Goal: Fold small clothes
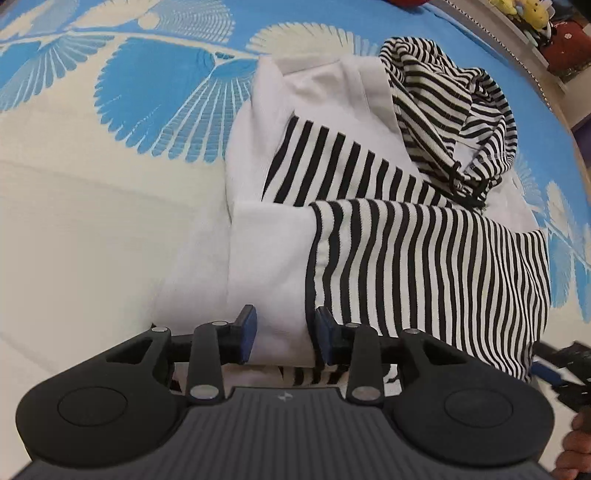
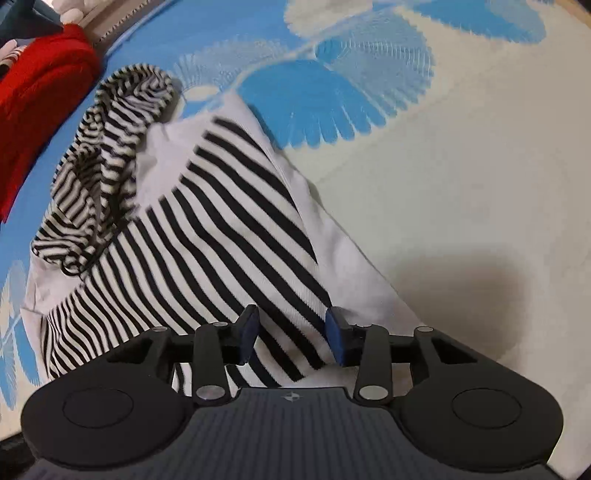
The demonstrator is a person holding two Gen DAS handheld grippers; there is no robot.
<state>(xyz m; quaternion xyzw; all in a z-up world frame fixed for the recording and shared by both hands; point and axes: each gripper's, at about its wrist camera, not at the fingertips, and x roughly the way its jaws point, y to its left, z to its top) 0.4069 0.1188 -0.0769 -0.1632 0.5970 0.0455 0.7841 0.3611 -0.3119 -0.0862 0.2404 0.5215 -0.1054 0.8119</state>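
Note:
A small white hooded garment (image 1: pixel 266 258) with black-and-white striped panels (image 1: pixel 424 266) lies partly folded on the bed; its striped hood (image 1: pixel 450 110) is crumpled at the far end. My left gripper (image 1: pixel 286 332) points steeply down at the near edge, with its blue pads apart either side of a white fold that they do not pinch. In the right wrist view the same garment (image 2: pixel 221 229) stretches away, hood (image 2: pixel 110 147) at upper left. My right gripper (image 2: pixel 291 334) stands open over the striped near edge, with cloth lying between its pads.
The garment rests on a blue and cream leaf-patterned bedsheet (image 1: pixel 110 184) (image 2: pixel 461 184). A red cloth (image 2: pixel 37 92) lies at the far left by the bed's edge. Soft toys and a shelf (image 1: pixel 546 29) line the far right. A hand (image 1: pixel 576 443) shows at the lower right.

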